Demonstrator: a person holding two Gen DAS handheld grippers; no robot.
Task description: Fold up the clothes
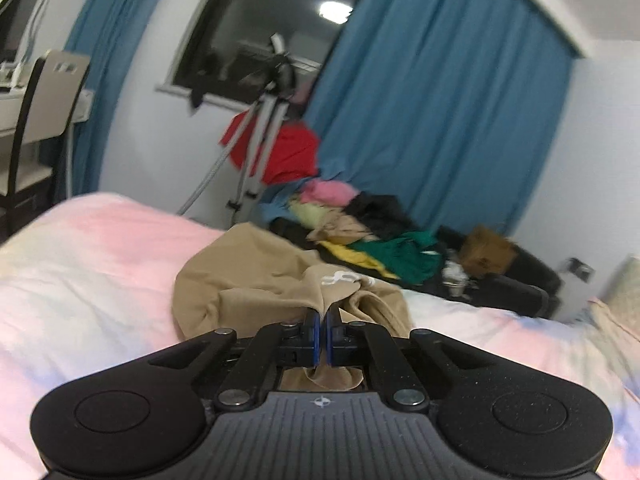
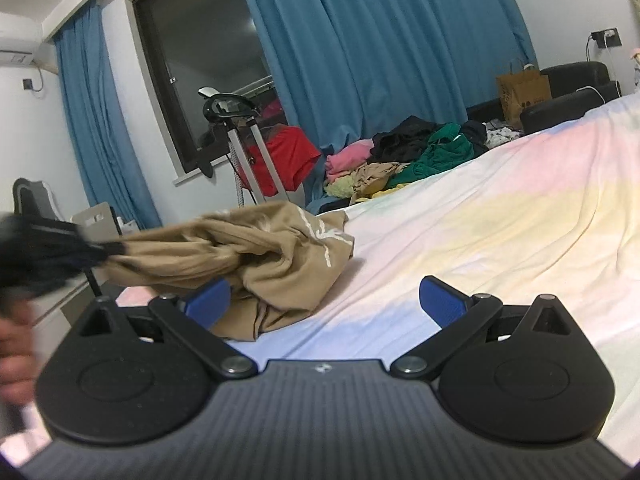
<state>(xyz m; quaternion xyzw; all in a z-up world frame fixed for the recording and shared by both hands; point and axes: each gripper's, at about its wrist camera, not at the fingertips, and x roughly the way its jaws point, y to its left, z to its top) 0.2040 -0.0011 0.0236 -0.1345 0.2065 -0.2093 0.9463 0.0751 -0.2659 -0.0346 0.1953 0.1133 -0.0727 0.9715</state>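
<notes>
Tan cloth, a crumpled shirt (image 2: 256, 256) with white lettering, lies bunched on the bed (image 2: 500, 216), whose sheet runs in pastel pink, yellow and blue bands. On our left, the left gripper (image 1: 323, 312) has its blue-padded fingers (image 1: 316, 332) pressed nearly together on a fold of the shirt (image 1: 256, 280); some of that cloth shows behind the fingers too. From the right wrist view we see that gripper (image 2: 60, 248) as a dark blur at the left edge, with the shirt stretched from it and partly lifted off the sheet. A hand (image 2: 16, 344) shows blurred below it. Further right, the right gripper (image 2: 324, 300) holds its fingers (image 2: 208, 300) spread wide, empty, the left one just beside the shirt's heap. Beyond the bed, a pile of coloured clothes (image 2: 400, 156) sits before blue curtains (image 2: 380, 40).
</notes>
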